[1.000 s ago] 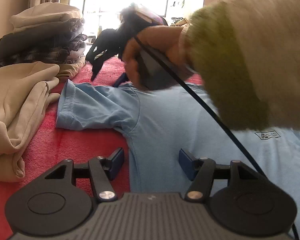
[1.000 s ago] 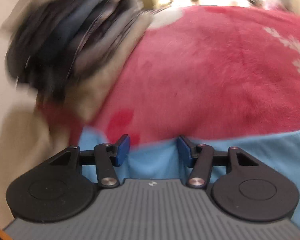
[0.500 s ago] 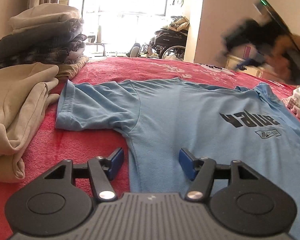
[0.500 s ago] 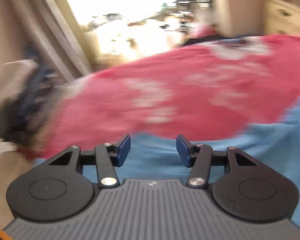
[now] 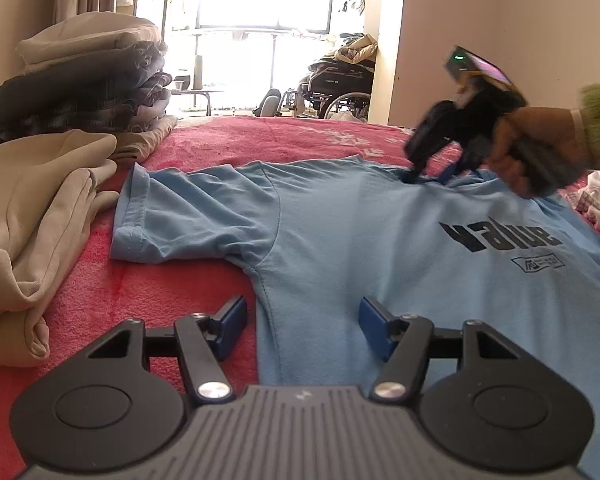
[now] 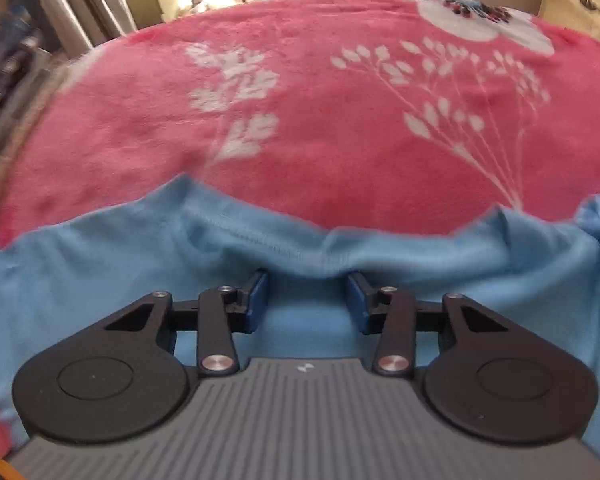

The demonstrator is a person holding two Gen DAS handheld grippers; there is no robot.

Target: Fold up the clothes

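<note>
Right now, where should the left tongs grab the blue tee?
Side seam below the armpit, coming in low from the near edge. The blue tee lies flat; that hem edge sits between the open left tongs, the only liftable lip nearby.

In the left wrist view, the left edge is blocked by crumpled beige garments [image 5: 40,216] and, behind them, a tall stack of folded dark and beige clothes [image 5: 84,80]. Open pink floral fleece blanket [image 6: 320,120] is left beyond the light blue cotton T-shirt's [image 5: 380,240] collar.
</note>
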